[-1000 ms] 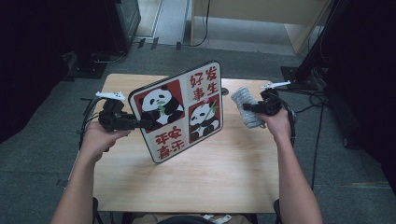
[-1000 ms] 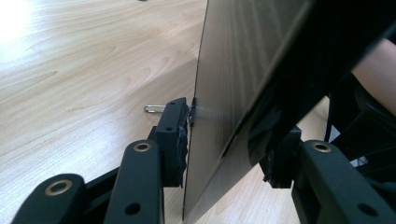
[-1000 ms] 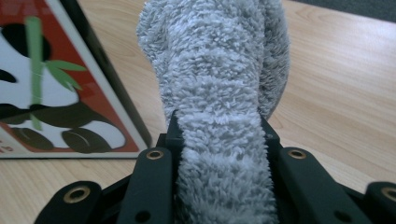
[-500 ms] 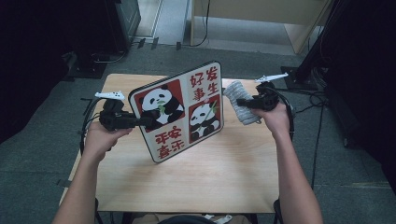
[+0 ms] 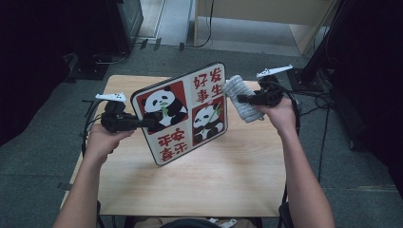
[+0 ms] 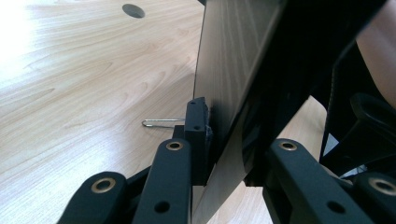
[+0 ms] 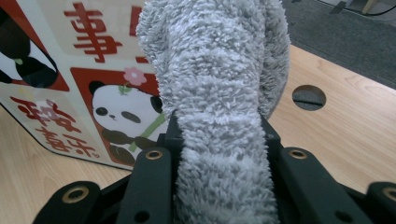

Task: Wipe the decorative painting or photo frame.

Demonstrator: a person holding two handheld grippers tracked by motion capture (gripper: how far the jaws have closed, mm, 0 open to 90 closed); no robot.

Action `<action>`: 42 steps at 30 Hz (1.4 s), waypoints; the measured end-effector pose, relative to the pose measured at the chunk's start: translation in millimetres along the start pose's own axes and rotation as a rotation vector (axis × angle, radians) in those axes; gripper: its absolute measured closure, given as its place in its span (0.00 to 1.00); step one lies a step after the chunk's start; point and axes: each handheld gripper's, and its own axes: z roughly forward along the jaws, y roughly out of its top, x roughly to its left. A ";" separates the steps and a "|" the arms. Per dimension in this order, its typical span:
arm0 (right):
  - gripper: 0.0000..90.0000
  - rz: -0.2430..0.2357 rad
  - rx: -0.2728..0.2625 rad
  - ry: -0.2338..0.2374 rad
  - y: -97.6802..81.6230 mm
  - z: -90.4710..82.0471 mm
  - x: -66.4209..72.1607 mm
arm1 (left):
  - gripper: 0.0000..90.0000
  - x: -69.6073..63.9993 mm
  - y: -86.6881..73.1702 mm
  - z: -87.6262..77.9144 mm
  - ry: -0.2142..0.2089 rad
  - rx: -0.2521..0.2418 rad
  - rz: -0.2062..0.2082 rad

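Clamped on the left edge of a panda-print board (image 5: 183, 114), the jaws of the left gripper (image 5: 148, 123) have just been closing, and the left gripper view shows the thin panel (image 6: 233, 74) wedged between the two black pads. The board stands tilted on its lower corner over the wooden table (image 5: 199, 185), printed face (two pandas in red squares, red characters beside them) turned up toward the high camera. To its right, the right gripper (image 5: 241, 99) pinches a rolled grey fleece cloth (image 5: 240, 100), held above the table just beside the board's right edge; whether cloth and board touch cannot be told. In the right gripper view the fluffy roll (image 7: 219, 93) rises from between the jaws, the board (image 7: 70, 84) close behind it at left. A round hole (image 7: 308, 97) pierces the tabletop near the right.
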 end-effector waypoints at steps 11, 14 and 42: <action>0.75 -0.050 0.001 -0.033 33.5 -16.9 12.4 | 0.86 0.1 0.4 -0.2 -0.002 0.008 0.004; 0.75 -0.069 -0.009 -0.034 47.3 -21.1 17.4 | 0.86 1.1 0.6 -0.5 -0.009 0.011 0.007; 0.75 -0.127 0.000 -0.032 98.9 -3.0 32.7 | 0.87 7.5 1.7 -2.3 -0.032 0.021 0.032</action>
